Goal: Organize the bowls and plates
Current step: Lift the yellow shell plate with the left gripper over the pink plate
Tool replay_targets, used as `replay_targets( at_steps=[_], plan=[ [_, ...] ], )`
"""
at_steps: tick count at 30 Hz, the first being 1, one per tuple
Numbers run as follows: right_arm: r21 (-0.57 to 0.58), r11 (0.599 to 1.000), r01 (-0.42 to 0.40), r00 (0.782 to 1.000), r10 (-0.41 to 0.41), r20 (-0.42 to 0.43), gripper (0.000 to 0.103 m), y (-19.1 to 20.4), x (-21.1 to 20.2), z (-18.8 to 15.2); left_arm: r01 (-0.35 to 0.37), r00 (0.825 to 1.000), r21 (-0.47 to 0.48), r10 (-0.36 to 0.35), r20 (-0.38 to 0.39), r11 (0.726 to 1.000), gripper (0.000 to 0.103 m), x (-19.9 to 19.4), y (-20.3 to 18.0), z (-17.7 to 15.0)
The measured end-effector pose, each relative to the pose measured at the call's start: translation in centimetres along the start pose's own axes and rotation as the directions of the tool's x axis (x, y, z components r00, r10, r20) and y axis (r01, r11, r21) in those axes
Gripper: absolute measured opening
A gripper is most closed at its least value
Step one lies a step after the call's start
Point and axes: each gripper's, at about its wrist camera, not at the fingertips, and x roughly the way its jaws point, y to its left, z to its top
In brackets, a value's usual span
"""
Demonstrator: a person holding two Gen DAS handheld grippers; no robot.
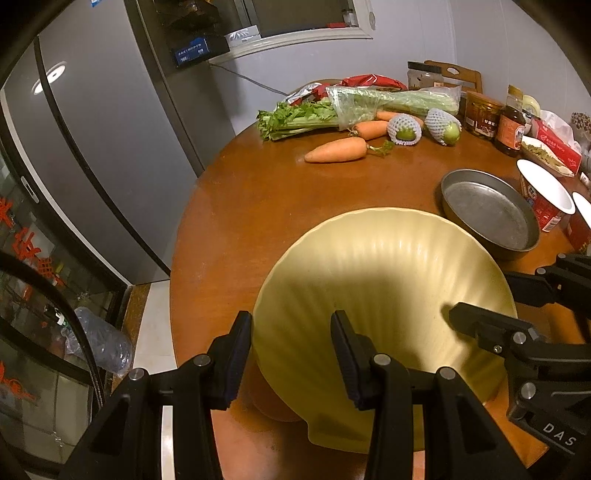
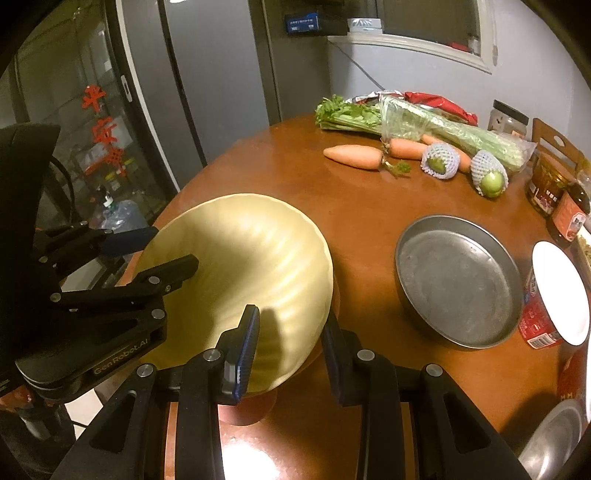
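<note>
A ribbed pale yellow bowl (image 1: pixel 384 295) is held tilted just above the brown tabletop (image 1: pixel 258 192), pinched at opposite rims. The left gripper (image 1: pixel 291 354) clamps its left wall; the right gripper (image 2: pixel 290 341) clamps its right wall. Just right of the right gripper sits a round metal pan (image 2: pixel 458 288), carrots (image 2: pixel 354 156) farther ahead.

we read "das" in white letters on the black body of the right claw (image 1: pixel 480 295) in the left wrist view. in the right wrist view the left claw (image 2: pixel 162 251) carries "gen robot.ai" on its body. the jars' labels, the red tissue box (image 1: pixel 554 149), the red cup (image 1: pixel 543 199) and the blue box (image 2: pixel 302 23) bear print too small for us to read.
</note>
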Motion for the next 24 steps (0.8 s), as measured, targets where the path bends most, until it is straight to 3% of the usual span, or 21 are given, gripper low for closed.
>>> replay_targets(
  at_steps=[24],
  plan=[
    [-0.009, 1.000, 0.004, 1.000, -0.004, 0.025, 0.037, 0.34, 0.82, 0.36, 0.009, 1.000, -0.038, -0.010, -0.013, 0.999, 0.044, 0.66, 0.68, -0.22]
  ],
)
